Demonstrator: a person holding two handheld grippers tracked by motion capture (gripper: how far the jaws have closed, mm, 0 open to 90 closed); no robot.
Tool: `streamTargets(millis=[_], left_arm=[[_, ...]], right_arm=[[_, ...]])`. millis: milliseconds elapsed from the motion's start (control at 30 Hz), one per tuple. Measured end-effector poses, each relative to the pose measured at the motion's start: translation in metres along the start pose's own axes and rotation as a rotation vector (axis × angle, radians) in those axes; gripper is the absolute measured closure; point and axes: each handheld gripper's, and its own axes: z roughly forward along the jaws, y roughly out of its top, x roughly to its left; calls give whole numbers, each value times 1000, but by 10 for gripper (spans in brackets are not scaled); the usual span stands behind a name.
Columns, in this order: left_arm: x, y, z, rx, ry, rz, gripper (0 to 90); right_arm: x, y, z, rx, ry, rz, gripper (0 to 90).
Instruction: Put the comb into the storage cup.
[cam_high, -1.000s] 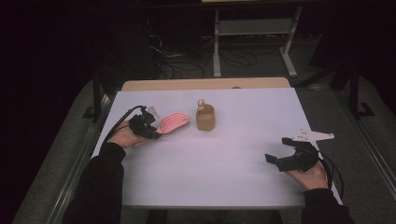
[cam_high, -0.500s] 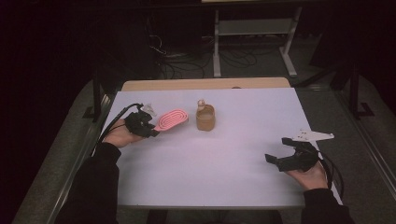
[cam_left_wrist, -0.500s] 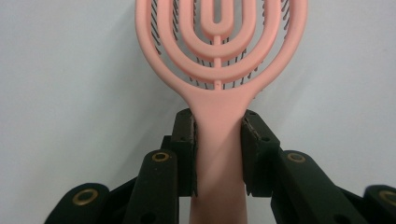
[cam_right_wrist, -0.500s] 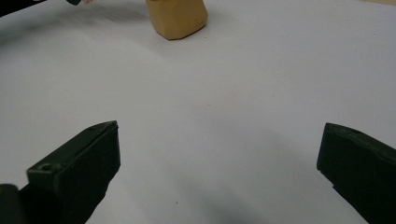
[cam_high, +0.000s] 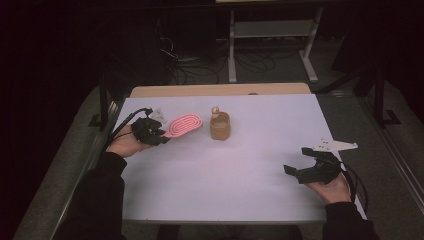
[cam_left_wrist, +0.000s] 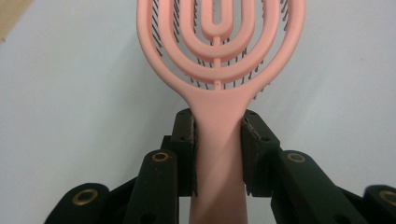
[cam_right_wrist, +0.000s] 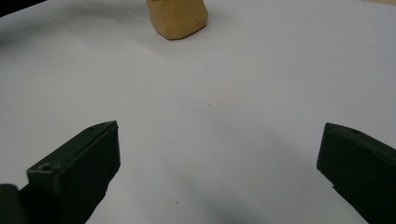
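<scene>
While the left gripper pinches the handle of the pink hairbrush left of centre in the high view, a tan bottle stands just beside the brush head, and the right gripper, jaws spread wide, rests at lower right on the white table.

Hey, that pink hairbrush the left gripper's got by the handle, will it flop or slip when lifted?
Probably stiff: the pink hairbrush looks like moulded plastic. Likely light, since its head is open loops. It might pivot, as the left gripper clamps only the smooth narrow handle.
</scene>
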Motion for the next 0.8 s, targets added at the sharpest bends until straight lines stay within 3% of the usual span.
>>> streamTargets(millis=[500, 600, 800], left_arm=[[-18, 18, -23, -36, 14, 89, 699], [-25, 22, -26, -51, 38, 118, 699], [-38, 30, -28, -71, 28, 163, 699]], right_arm=[[0, 0, 0, 1, 1, 0, 0], [0, 0, 0, 2, 2, 0, 0], [0, 0, 0, 4, 3, -2, 0]])
